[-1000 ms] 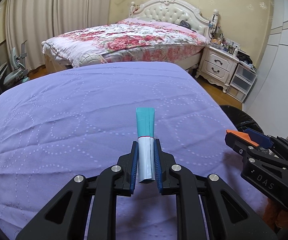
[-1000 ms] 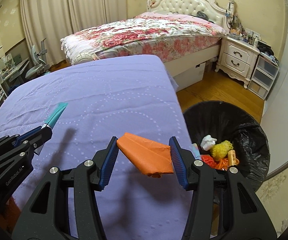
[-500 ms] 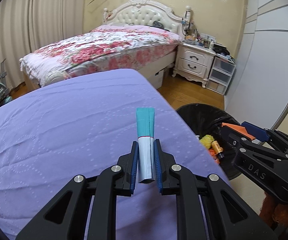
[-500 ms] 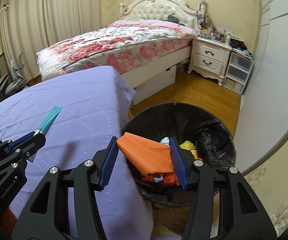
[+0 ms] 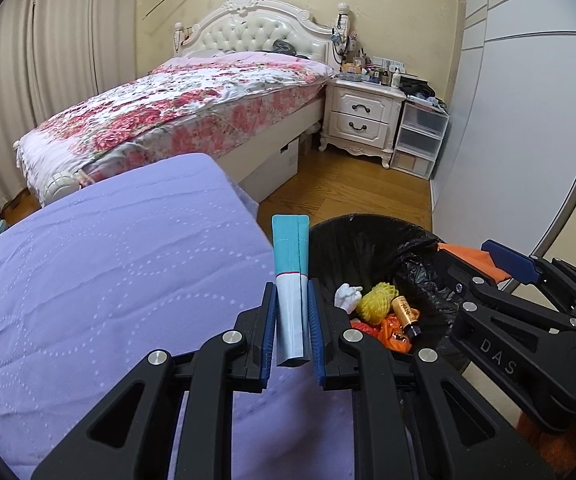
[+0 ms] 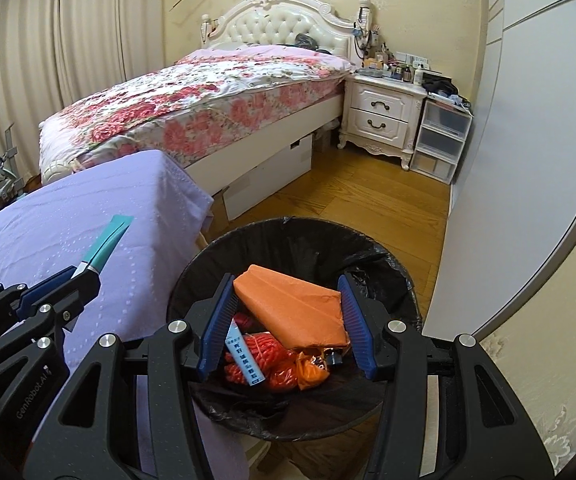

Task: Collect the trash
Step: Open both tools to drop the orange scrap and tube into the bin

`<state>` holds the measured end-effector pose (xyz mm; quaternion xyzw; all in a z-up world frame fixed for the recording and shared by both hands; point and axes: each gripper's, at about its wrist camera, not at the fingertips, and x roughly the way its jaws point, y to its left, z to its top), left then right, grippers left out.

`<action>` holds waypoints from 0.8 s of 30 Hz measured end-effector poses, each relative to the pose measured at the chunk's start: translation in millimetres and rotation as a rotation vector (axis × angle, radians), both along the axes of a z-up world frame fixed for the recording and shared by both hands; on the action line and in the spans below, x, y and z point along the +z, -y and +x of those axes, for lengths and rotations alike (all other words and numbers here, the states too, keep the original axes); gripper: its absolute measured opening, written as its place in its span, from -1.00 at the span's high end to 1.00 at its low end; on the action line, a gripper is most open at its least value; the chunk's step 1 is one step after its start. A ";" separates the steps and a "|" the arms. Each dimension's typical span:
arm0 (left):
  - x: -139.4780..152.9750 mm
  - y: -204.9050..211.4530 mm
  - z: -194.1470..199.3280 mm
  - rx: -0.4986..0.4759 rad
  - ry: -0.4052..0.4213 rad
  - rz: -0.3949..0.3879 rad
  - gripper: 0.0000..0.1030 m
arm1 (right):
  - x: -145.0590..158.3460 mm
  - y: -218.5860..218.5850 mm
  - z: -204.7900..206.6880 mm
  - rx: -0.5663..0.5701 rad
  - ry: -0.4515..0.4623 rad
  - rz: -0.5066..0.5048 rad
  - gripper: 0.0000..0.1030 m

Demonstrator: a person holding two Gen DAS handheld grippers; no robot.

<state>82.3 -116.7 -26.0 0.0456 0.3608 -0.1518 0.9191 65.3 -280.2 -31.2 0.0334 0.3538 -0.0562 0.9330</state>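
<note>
- The right gripper [image 6: 288, 320] hangs over the mouth of the black-lined trash bin [image 6: 392, 268]; its blue-padded fingers [image 6: 216, 328] stand fairly wide apart and press on both ends of a folded orange packet [image 6: 292, 304], which sits tilted between them above the bin's contents.
- The left gripper [image 5: 292, 320] has its fingers [image 5: 267, 332] drawn close together, clamped on a flat teal-and-white folded wrapper [image 5: 290, 276] that sticks out forward past the tips, over the edge of the purple-covered tabletop [image 5: 108, 280] and just beside the bin's rim.
- Inside the bin lie a red mesh net [image 6: 264, 352], a blue-and-white tube [image 6: 244, 356], crumpled orange plastic [image 6: 308, 372], a yellow foam fruit net [image 5: 376, 304], a small amber bottle [image 5: 406, 314] and a white scrap [image 5: 347, 296].
- The bin stands on the wooden floor [image 6: 352, 204], close against the tabletop's corner.
- Behind are a floral bed [image 6: 208, 100] and a white nightstand [image 6: 384, 116].
</note>
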 end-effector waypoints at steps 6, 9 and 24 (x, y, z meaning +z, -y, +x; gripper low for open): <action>-5.1 19.5 14.5 -0.011 -0.014 0.023 0.68 | -5.2 12.7 9.7 -0.034 -0.005 0.008 0.01; -8.1 27.2 18.0 -0.020 -0.012 0.037 0.68 | -8.0 18.6 14.6 -0.051 -0.011 0.016 0.01; -19.7 44.7 40.7 -0.032 -0.059 0.050 0.48 | -22.7 41.6 32.4 -0.118 -0.030 0.014 -0.25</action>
